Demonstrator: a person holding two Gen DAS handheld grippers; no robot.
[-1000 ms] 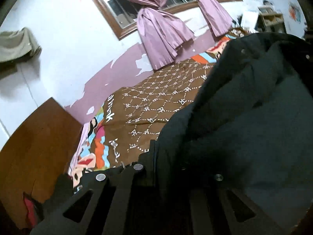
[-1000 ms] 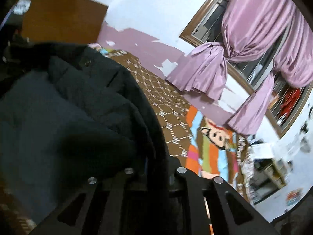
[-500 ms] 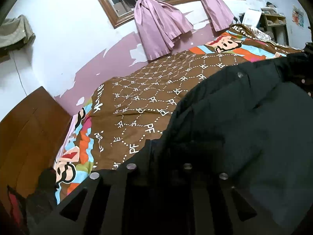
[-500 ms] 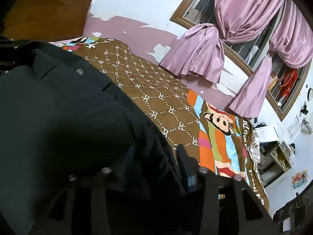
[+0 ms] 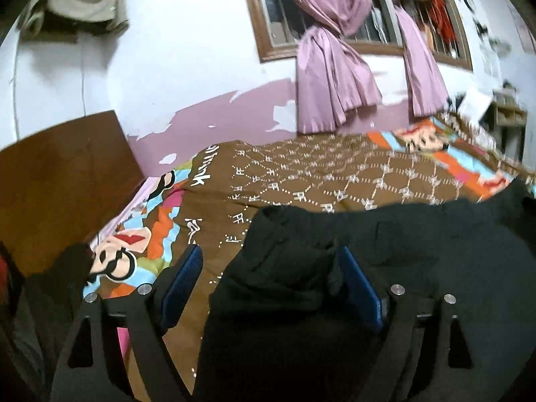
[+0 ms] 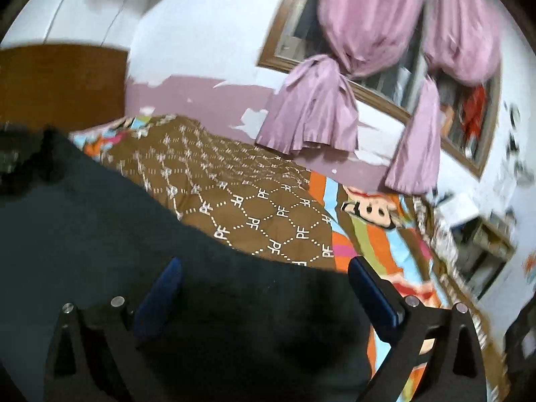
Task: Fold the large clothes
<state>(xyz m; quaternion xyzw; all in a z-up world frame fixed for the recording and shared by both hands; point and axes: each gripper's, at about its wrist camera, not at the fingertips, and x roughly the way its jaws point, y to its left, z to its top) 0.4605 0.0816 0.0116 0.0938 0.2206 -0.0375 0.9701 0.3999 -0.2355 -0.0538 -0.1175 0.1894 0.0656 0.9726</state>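
Note:
A large black jacket lies spread on the bed's brown patterned quilt. My left gripper is open, its blue pads apart over the jacket's left end, which bunches between them. In the right wrist view the jacket fills the lower left. My right gripper is open over the jacket's right edge, with one blue pad beside the quilt.
A wooden headboard stands at the left. Pink curtains hang at the window behind the bed. A dark cloth heap lies at the bed's left edge. Shelves and clutter stand at the far right.
Both grippers have opened and let go of the jacket, which was held up and has come down flat on the quilt.

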